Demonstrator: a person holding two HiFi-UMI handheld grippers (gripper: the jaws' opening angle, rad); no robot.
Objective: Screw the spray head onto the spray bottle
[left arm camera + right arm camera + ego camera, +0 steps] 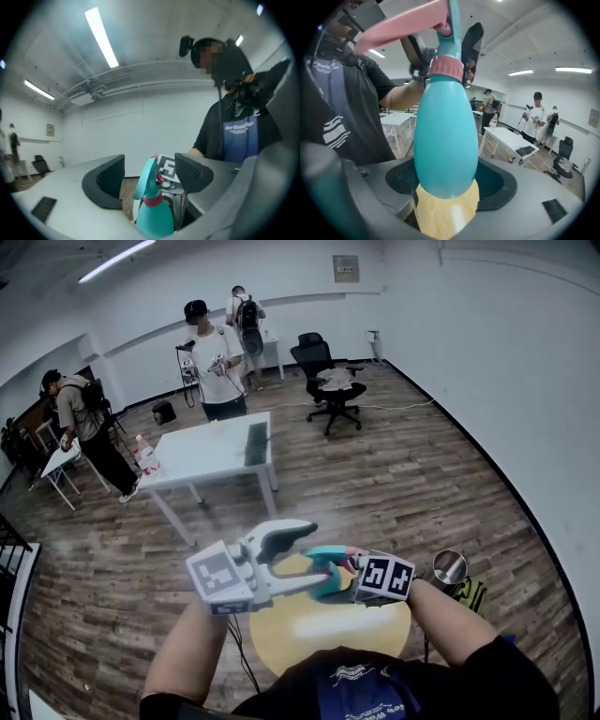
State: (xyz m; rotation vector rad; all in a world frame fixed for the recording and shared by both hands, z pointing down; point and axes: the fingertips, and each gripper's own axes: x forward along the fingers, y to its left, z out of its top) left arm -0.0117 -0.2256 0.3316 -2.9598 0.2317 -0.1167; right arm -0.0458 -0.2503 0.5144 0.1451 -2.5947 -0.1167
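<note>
While the left gripper point(150, 172), lower left of centre in the head view, has its jaws released and spread to either side of the teal spray head point(146, 178), neither pad pressing it, the head already sits on the spray bottle point(445, 136) with its pink collar point(446, 69) at the neck. Whether it is screwed tight cannot be told. To the right, the right gripper point(449, 180) is clenched on the bottle's rounded body, holding it in the air above the round yellow table point(281, 634). A steel cup point(449, 568) stands further right. The risks are that the smooth, tapering body slips in that single grip, or that the left jaws close again on the trigger rather than the collar and twist the head askew.
</note>
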